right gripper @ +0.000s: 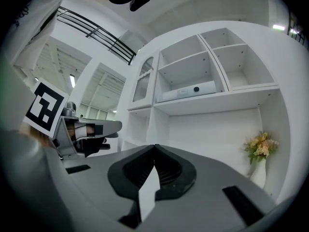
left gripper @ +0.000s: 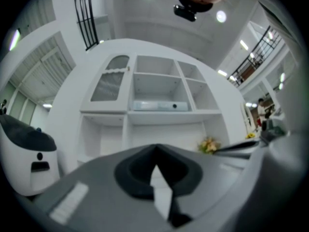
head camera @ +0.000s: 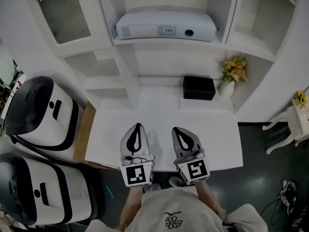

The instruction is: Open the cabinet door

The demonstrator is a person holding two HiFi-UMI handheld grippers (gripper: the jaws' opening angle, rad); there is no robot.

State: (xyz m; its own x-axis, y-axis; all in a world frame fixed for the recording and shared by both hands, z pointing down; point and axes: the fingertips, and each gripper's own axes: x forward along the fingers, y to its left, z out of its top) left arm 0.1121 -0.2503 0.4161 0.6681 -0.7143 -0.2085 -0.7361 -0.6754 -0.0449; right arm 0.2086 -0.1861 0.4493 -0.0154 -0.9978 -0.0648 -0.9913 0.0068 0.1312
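The cabinet door [head camera: 63,12] is a white arched frame with a ribbed glass pane. It stands closed at the upper left of the white shelf unit; it also shows in the left gripper view [left gripper: 110,83] and the right gripper view [right gripper: 141,83]. My left gripper [head camera: 137,127] and right gripper [head camera: 177,130] hover side by side over the near part of the white counter [head camera: 217,139], well short of the door. Both point toward the shelves. Each has its jaws shut with nothing between them, as the left gripper [left gripper: 155,148] and right gripper [right gripper: 155,146] show in their own views.
A white box-shaped device [head camera: 166,25] lies on the middle shelf. A black box [head camera: 199,87] and a vase of yellow flowers [head camera: 231,76] stand at the back of the counter. Two white-and-black machines [head camera: 38,112] [head camera: 34,187] stand at the left. A small white table [head camera: 295,120] is at the right.
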